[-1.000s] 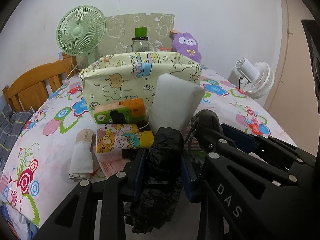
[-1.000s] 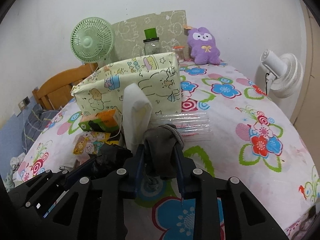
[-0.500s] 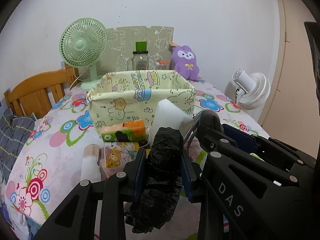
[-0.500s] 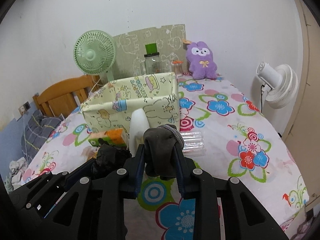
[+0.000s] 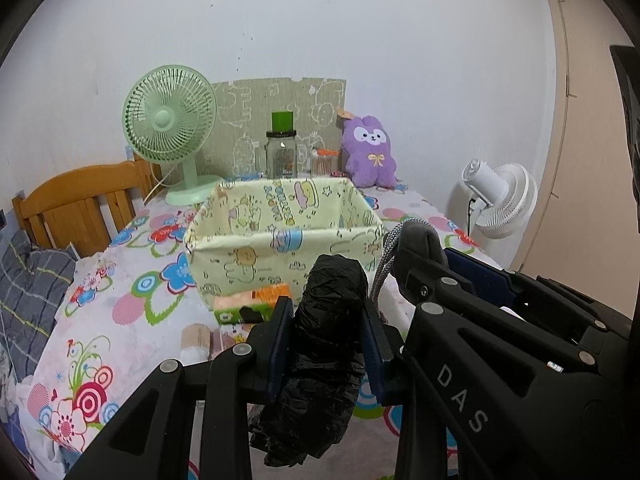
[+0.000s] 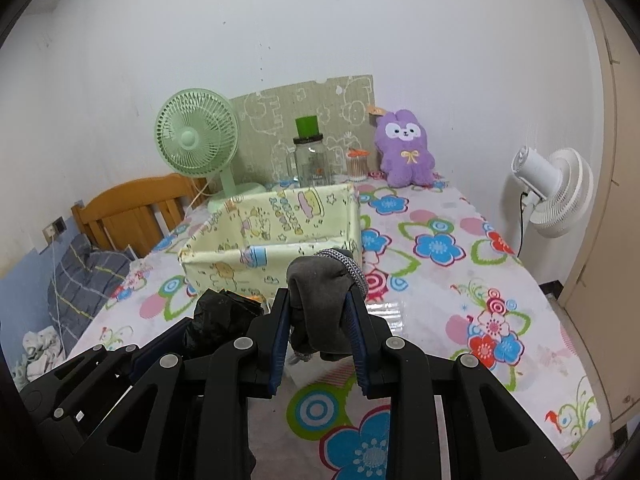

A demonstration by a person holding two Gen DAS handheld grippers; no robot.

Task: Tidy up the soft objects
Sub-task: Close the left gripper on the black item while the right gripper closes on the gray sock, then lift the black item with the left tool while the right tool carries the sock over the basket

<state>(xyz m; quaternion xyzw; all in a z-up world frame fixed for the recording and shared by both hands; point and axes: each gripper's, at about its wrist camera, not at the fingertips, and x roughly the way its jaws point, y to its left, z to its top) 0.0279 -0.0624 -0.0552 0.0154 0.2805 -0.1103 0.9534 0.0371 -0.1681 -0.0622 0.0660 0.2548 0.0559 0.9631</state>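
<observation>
Open-topped fabric bin (image 5: 280, 236) straight ahead, top unobstructed. Orange-green packet (image 5: 250, 304) against its near wall. Green fan (image 6: 198, 140), glass jar (image 6: 310, 158), purple plush (image 6: 406, 148) crowding behind. Bare tablecloth (image 6: 460, 256) to the right.

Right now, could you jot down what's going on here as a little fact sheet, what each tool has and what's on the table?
left tool: shut on a black crumpled plastic bag
right tool: shut on a grey cloth item with a woven grey band
target: yellow cartoon-print fabric box, open top, nothing seen inside
height: both tools held above the floral tablecloth, just short of the box
in front of box: orange-and-green packet
at the back: green fan, glass jar, purple plush
</observation>
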